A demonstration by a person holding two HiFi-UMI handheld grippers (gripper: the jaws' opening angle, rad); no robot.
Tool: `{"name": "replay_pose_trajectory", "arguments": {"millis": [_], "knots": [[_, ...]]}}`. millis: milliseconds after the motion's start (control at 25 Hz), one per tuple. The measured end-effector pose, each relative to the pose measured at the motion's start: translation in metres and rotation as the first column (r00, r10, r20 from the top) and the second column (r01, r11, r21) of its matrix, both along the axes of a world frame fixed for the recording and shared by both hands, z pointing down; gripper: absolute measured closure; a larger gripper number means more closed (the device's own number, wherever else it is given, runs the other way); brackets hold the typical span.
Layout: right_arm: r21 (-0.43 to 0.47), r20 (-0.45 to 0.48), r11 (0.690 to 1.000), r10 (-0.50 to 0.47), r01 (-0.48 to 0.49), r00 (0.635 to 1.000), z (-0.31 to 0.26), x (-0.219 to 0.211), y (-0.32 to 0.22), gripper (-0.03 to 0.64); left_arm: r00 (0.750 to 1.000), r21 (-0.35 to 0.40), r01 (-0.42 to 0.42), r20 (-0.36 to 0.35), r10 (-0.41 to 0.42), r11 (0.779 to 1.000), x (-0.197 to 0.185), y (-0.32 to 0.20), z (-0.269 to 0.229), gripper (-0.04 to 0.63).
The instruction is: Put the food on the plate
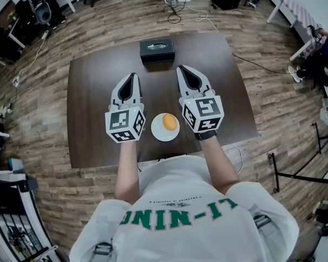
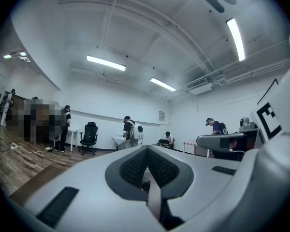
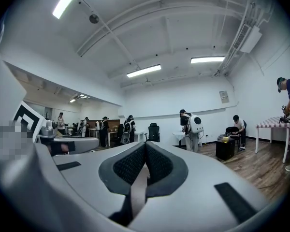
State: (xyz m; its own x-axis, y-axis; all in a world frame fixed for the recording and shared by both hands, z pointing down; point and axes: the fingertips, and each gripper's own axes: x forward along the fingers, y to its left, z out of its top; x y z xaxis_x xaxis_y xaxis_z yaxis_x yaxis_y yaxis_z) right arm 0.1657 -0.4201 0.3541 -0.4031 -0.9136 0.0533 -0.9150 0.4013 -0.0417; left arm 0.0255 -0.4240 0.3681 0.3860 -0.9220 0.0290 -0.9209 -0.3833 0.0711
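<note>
A dark brown wooden table (image 1: 98, 91) on plank flooring carries two things — a black rectangular box (image 1: 157, 50) at its far edge, a small white round plate (image 1: 158, 131) near.

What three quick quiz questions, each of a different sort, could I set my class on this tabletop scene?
1. True or false: the round orange food lies on the white plate.
2. Multiple choice: what stands at the far edge of the table? A. a black box B. a mug C. a bowl
3. Short answer: how do the jaws of the left gripper and the right gripper stand?

Key
1. True.
2. A.
3. Both pairs are shut, with nothing between them.
</note>
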Motion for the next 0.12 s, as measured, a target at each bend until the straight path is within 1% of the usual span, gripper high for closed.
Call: {"name": "replay_pose_trajectory", "arguments": {"millis": [120], "knots": [[-0.011,-0.002,1.000,-0.007,0.007,1.000,0.0064,-0.0061,-0.0020,0.600,1.000,-0.002,-0.009,0.004,0.009,1.000,-0.0007,-0.0009,0.0050,0.584]]}}
